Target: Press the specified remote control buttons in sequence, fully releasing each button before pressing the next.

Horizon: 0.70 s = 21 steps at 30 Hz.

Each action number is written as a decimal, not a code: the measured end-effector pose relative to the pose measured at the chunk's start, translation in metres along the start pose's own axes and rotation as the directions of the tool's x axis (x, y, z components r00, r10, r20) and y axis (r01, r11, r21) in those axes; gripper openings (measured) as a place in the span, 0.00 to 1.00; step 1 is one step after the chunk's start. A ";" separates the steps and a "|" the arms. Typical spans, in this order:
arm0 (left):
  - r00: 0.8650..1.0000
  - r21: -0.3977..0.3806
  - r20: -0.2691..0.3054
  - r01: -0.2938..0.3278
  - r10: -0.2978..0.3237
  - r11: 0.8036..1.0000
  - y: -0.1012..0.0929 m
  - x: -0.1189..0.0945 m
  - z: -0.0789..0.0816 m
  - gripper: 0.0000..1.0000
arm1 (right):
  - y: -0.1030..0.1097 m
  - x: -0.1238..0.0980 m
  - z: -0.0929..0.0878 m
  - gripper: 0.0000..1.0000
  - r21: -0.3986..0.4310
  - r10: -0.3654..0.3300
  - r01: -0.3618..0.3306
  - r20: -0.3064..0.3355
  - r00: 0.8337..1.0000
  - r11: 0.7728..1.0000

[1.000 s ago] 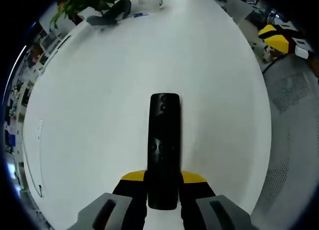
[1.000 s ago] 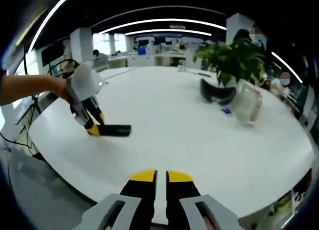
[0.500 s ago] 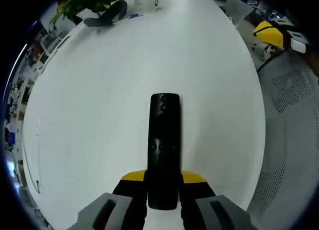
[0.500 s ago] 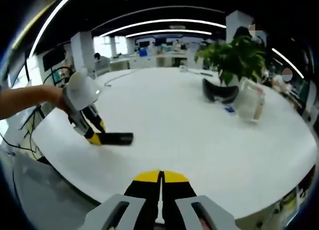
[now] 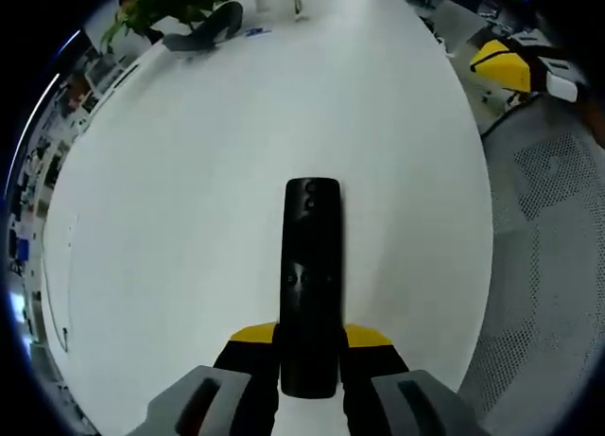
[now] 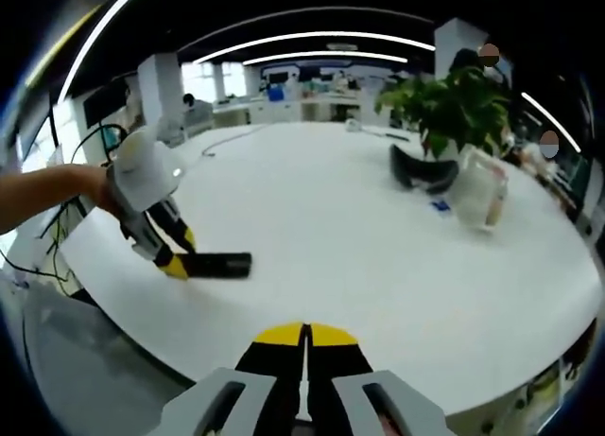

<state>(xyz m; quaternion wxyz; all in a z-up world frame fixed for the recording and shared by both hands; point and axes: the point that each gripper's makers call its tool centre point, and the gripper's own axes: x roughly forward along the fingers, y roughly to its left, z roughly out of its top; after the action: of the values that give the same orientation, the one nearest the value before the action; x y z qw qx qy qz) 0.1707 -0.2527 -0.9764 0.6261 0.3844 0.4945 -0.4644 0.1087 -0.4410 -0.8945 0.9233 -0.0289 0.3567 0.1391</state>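
Nearest, in the right gripper view, our right gripper (image 6: pixel 304 346): jaws pressed together, yellow tips meeting, holding nothing, poised above the near table edge. Next, in the left gripper view, our left gripper (image 5: pixel 310 346): jaws clamped on the near end of the remote (image 5: pixel 311 266), which lies flat on the white table (image 5: pixel 189 190) and points away from us, two small round buttons showing at its far end. In the right gripper view we see the same remote (image 6: pixel 219 264) well to the left of the right gripper, held at its end by the left gripper (image 6: pixel 180 263), a hand (image 6: pixel 99 190) behind it. Farther off: a dark curved object (image 6: pixel 421 174), a clear bag (image 6: pixel 475 198) and a plant (image 6: pixel 449 100) near the far edge. Step in hand, as we judge it: bringing the closed right tips over to the remote to press. To do it well, we keep the left grip steady and the remote flat, descend squarely on one button, then lift fully clear before the next. Which button is wanted we cannot tell.
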 end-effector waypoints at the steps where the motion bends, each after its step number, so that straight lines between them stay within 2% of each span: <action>1: 1.000 0.002 0.001 0.000 0.000 1.000 -0.002 0.000 0.000 0.23 | 0.000 0.001 -0.001 0.00 -0.005 -0.003 0.003 -0.007 1.000 1.000; 11: 1.000 -0.013 0.014 -0.004 0.004 1.000 -0.020 -0.001 -0.002 0.23 | 0.002 0.001 -0.004 0.00 -0.022 0.001 -0.001 -0.026 1.000 1.000; 21: 0.999 -0.033 0.046 -0.005 0.006 0.999 -0.038 -0.003 -0.003 0.23 | 0.006 -0.001 -0.001 0.00 -0.001 0.030 -0.030 -0.013 0.999 1.000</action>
<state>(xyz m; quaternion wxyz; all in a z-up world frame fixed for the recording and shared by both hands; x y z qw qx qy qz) 0.1328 -0.2603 -0.9753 0.6448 0.3646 0.4863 -0.4635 0.1058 -0.4354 -0.8938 0.9187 -0.0251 0.3632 0.1531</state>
